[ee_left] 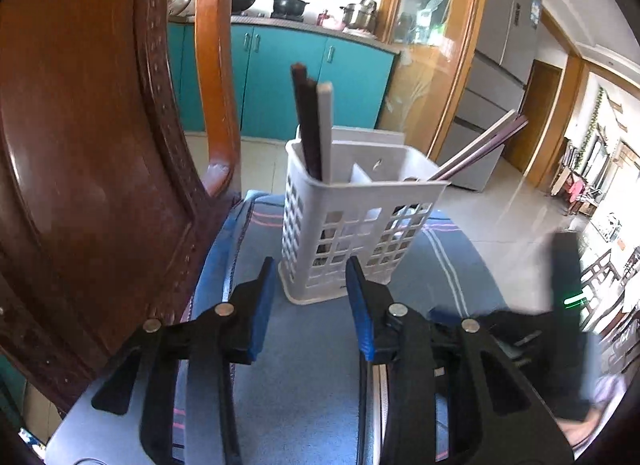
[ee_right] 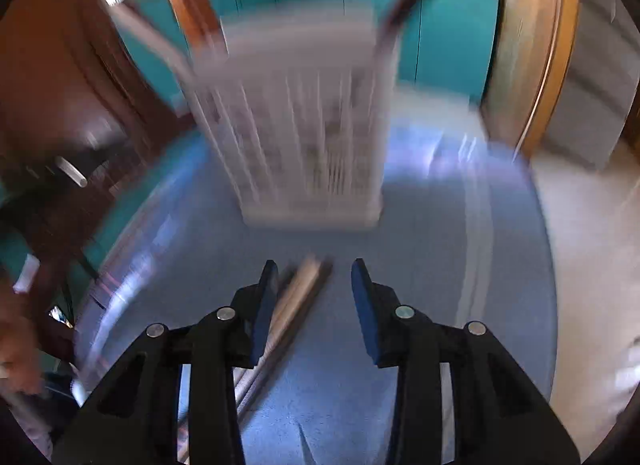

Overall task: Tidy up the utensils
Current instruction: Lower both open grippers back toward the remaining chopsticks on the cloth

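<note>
Jaws: left gripper [ee_left: 310,265] and right gripper [ee_right: 314,265] both spread, holding nothing.
Chopsticks [ee_right: 296,297]: loose pair, apparently, blurred; between right jaws, long axis pointing toward holder [ee_right: 304,125].
Nearer: right.
</note>
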### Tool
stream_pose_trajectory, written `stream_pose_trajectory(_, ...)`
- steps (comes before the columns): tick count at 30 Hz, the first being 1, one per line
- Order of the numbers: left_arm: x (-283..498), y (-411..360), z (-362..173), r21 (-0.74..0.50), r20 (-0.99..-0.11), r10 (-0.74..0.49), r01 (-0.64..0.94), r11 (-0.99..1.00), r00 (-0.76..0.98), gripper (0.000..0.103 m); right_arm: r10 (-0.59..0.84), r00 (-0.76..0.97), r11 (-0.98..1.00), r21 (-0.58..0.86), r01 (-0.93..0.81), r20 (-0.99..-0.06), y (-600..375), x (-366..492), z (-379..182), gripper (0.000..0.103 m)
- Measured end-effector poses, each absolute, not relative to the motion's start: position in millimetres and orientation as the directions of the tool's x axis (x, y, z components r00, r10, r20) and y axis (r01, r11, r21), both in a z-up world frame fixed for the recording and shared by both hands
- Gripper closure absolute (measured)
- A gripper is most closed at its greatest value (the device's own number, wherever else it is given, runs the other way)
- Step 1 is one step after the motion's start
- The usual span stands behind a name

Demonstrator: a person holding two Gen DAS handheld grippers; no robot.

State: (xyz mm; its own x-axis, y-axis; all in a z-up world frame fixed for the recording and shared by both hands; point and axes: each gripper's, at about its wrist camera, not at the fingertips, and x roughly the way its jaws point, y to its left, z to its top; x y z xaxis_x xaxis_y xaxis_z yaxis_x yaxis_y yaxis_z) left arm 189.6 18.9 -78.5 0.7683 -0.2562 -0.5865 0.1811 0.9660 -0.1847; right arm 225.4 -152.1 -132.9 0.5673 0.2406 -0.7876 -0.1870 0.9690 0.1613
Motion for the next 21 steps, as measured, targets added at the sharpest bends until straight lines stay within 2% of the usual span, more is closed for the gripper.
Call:
stream_pose_trajectory(4,194.9,14.5,-88.3,-0.159,-0.615,-0.232,0.169,0.973,0.753,0.067,0.207,0.483,0.978,0.174,-0.114,-0.851,-146.6,248.9,-166.4,0.065)
stream_pose_trajectory(12,206.0,2.1,-106.9,-0.124,-0.681,-0.204,0.165,0.979,0.704,0.067,0.265,0.41,0.962,0.212,-0.171,-0.873,-157.5,256.2,-163.5,0.077)
stream_pose_trajectory(15,206.0,-3.5,-110.6,-0.117,-0.689,-0.211,0.181,0.977,0.693,0.067,0.275,0.408,0.96,0.224,-0.168,-0.871,-173.5,252.5,-161.4,0.078)
stream_pose_trajectory(19,207.3,-10.3,-115.4,-0.109,-0.702,-0.209,0.187,0.976,0.681,0.067,0.341,0.419,0.937,0.338,-0.084,-0.841,-191.1,258.5,-165.6,0.078)
stream_pose_trajectory(21,207.8,-12.4,-116.2,-0.11,-0.707,-0.211,0.19,0.976,0.675,0.067,0.337,0.431,0.935,0.351,-0.05,-0.837,-193.9,264.5,-166.3,0.078)
